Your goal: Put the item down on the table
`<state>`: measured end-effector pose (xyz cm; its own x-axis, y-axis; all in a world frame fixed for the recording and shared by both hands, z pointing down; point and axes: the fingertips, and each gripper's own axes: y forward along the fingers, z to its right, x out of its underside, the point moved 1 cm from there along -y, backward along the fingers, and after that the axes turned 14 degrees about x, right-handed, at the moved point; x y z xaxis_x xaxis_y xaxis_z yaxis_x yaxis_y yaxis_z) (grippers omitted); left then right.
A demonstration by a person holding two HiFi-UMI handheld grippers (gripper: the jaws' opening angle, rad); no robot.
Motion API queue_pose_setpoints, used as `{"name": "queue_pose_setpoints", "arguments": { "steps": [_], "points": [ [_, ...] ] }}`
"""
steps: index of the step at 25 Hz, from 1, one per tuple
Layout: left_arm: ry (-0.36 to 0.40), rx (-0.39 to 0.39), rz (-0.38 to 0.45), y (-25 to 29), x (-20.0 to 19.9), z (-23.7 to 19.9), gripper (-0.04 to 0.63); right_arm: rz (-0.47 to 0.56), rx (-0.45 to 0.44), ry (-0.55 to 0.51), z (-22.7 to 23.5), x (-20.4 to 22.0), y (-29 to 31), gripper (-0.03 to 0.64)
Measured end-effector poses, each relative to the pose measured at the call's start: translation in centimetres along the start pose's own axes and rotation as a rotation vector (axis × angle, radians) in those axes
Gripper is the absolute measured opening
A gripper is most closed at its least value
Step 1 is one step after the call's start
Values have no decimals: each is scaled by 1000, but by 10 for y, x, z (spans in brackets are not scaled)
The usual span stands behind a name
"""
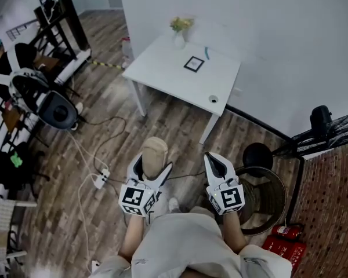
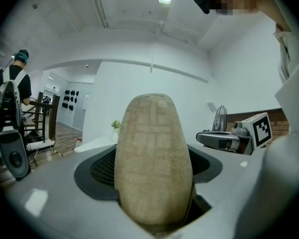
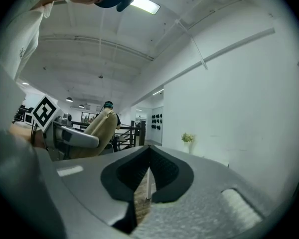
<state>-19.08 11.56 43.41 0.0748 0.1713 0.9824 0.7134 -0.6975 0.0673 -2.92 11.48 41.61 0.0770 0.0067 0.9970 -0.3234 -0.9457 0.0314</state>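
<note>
A beige oval pad-like item stands upright between the jaws of my left gripper, which is shut on it. It fills the middle of the left gripper view, the item. My right gripper is held beside it at the same height, shut with nothing between its jaws; in the right gripper view the jaws meet at a narrow slit. Both grippers hang above the wooden floor, well short of the white table ahead. From the right gripper view the item shows at the left.
On the table stand a small vase of flowers, a framed square card and a small dark round thing. A wicker stool and a fan are at the right, cables and a power strip at the left.
</note>
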Motion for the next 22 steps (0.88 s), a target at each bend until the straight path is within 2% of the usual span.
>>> {"name": "queue_pose_setpoints", "arguments": {
  "steps": [9, 22],
  "points": [
    [-31, 14, 10, 17, -2, -43, 416, -38, 23, -18, -3, 6, 35, 3],
    [6, -15, 18, 68, -28, -108, 416, -15, 16, 3, 20, 0, 129, 3]
  ]
}}
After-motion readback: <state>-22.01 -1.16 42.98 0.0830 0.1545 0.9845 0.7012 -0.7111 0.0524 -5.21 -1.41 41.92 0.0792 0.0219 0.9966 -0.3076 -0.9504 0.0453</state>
